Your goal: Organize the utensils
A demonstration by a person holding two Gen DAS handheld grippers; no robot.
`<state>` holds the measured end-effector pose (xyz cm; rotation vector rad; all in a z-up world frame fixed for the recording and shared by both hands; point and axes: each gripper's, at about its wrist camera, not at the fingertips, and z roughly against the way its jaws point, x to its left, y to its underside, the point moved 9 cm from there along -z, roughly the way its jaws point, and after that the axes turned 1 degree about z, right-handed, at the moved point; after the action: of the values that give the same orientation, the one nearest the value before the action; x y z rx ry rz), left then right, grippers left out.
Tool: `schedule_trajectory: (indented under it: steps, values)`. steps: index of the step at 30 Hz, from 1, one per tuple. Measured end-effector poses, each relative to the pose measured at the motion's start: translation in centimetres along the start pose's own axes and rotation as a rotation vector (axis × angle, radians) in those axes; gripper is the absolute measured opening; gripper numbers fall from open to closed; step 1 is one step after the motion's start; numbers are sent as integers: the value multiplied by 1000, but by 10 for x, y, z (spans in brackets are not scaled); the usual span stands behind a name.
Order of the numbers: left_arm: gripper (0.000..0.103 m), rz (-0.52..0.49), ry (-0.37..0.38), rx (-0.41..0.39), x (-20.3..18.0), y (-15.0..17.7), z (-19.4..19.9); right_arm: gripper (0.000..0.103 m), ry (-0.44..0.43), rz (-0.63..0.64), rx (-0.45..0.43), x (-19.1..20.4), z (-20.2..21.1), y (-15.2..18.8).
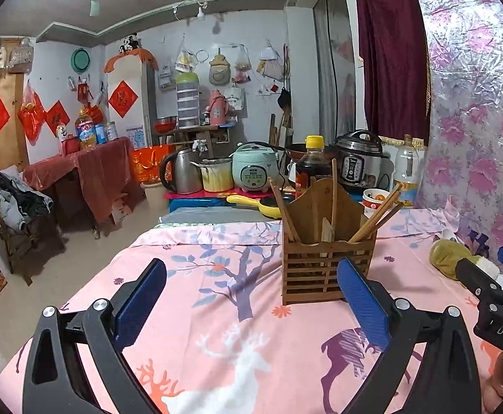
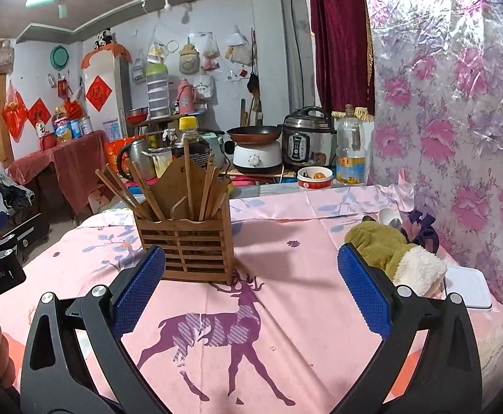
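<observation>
A wooden slatted utensil holder [image 1: 323, 258] stands on the pink deer-print cloth [image 1: 216, 293]; it also shows in the right wrist view [image 2: 189, 245]. Several wooden chopsticks [image 2: 137, 189] stand in it, leaning outward, also seen in the left wrist view [image 1: 375, 217]. My left gripper [image 1: 251, 300] is open and empty, just short of the holder. My right gripper [image 2: 251, 289] is open and empty, the holder ahead to its left. Spoons [image 2: 387, 219] lie behind an olive-and-cream mitten [image 2: 393, 253] at the right.
A white flat lid [image 2: 468, 288] lies right of the mitten. Beyond the cloth stand a soy sauce bottle [image 1: 313, 169], rice cooker [image 1: 254, 170], pressure cooker [image 2: 308, 141], oil bottle [image 2: 349, 151], bowl [image 2: 315, 176] and kettle [image 1: 179, 170]. A floral plastic sheet [image 2: 458, 103] walls the right.
</observation>
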<state>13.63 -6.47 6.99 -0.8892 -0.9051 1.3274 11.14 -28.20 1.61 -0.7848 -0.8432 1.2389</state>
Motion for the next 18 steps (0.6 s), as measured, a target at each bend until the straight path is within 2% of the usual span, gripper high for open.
schedule_trajectory:
  steps: [9,18]
  values:
    - [97,14,19,13,0,3,-4,97,-4,20,3,6,-1,2]
    - [97,17,-4,32,3,6,-8,97,0,20,0,6,0,2]
